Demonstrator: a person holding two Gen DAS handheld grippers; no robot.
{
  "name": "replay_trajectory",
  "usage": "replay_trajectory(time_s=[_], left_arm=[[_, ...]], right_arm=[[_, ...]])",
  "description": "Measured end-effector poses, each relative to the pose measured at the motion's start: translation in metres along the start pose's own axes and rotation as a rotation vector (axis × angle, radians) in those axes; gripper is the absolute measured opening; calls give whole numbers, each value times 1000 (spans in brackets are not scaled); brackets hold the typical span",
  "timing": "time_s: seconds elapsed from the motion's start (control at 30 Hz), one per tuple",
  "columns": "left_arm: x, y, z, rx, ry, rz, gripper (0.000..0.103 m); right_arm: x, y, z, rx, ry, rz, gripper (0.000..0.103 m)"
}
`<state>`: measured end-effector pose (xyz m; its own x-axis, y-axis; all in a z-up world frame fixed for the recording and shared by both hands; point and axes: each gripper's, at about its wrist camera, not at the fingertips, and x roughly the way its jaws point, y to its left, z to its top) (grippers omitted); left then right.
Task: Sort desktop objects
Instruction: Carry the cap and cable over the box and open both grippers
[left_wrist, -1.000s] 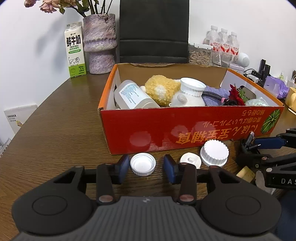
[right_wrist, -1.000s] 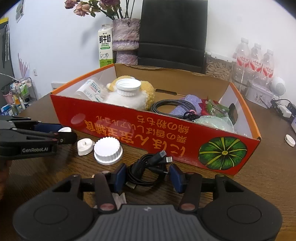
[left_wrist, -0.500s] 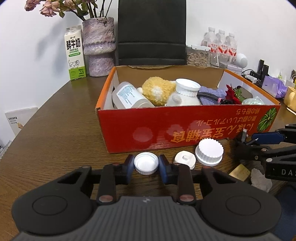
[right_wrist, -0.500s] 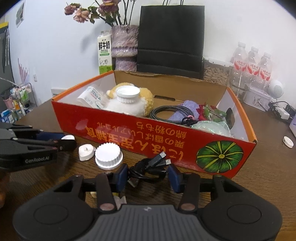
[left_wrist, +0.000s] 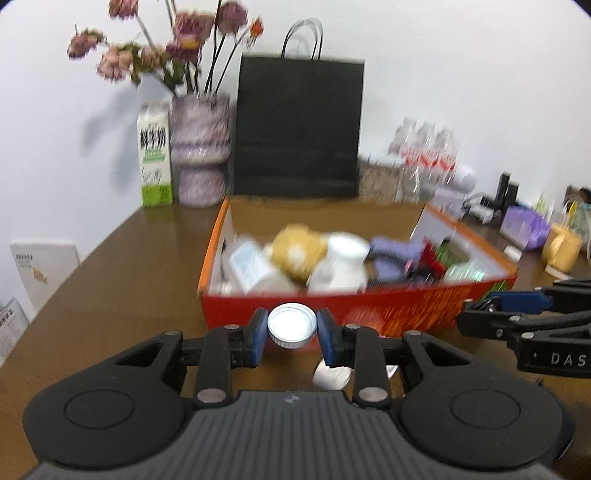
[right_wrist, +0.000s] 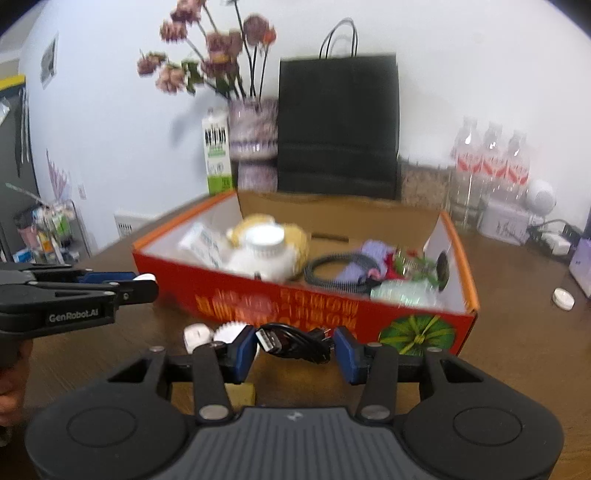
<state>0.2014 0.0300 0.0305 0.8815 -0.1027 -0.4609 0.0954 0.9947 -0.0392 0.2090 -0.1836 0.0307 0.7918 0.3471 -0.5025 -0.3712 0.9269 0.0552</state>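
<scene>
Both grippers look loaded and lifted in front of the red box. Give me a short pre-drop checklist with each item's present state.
1. Left gripper clamped on the white cap: ok, pads press both sides.
2. Cap clear of the table: ok, it hangs before the box front.
3. Right gripper holding the black cable: ok, the bundle sits between the pads, off the table.
4. Cable ends free of snags: cannot tell, the picture is blurred.
5. Room in the box: cannot tell; it already holds much.
6. The two grippers apart: ok, a gap shows between them in both views.
</scene>
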Motion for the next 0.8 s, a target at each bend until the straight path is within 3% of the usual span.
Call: replay_trajectory(time_s=[0.2, 0.47, 0.67, 0.8], left_arm=[[6, -16, 36, 3, -79, -28, 29], [52, -30, 64, -32, -116, -5, 29], [88, -28, 52, -16, -34, 39, 30], [92, -31, 47, 1, -31, 51, 30]], right_arm=[[-9, -13, 28, 30, -93, -20, 45], [29, -46, 56, 115, -155, -81, 45], [52, -61, 43, 142, -118, -104, 45], [60, -59, 38, 133, -101, -101, 45]])
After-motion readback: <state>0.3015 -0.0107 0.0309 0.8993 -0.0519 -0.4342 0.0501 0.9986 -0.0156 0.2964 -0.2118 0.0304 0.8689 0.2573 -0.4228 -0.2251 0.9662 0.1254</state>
